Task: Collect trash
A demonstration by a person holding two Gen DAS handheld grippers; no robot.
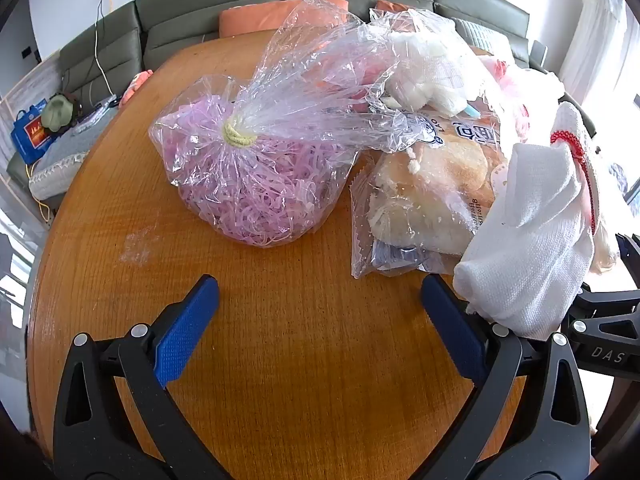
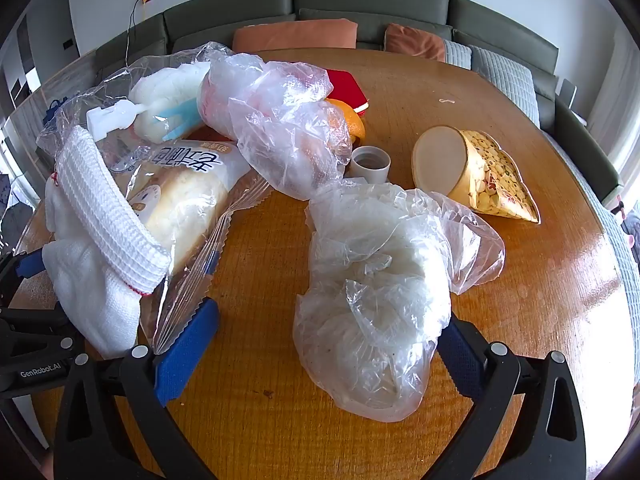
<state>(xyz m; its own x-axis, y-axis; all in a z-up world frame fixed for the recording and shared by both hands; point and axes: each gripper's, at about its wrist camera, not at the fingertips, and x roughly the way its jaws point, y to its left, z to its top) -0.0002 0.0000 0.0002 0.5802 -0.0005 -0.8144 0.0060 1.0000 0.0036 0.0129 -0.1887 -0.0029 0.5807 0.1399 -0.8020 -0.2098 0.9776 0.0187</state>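
Note:
On the round wooden table (image 1: 280,380) lies a clear bag of pink paper shreds (image 1: 256,192), tied with a yellow band. My left gripper (image 1: 320,320) is open just short of it, with only bare wood between the pads. A bread package (image 1: 428,204) lies to its right, and a white knitted glove (image 1: 528,248) rests on that package. In the right wrist view, my right gripper (image 2: 324,352) is open around the near end of a crumpled clear plastic bag (image 2: 372,288). The bag partly hides the right pad. The bread package (image 2: 180,200) and glove (image 2: 100,240) lie to the left.
Behind are another crumpled plastic bag (image 2: 280,120), an orange (image 2: 356,124), a red item (image 2: 348,84), a small white cap (image 2: 370,162) and a tipped snack cup (image 2: 476,172). A green sofa (image 2: 360,4) with orange cushions wraps the table's far side.

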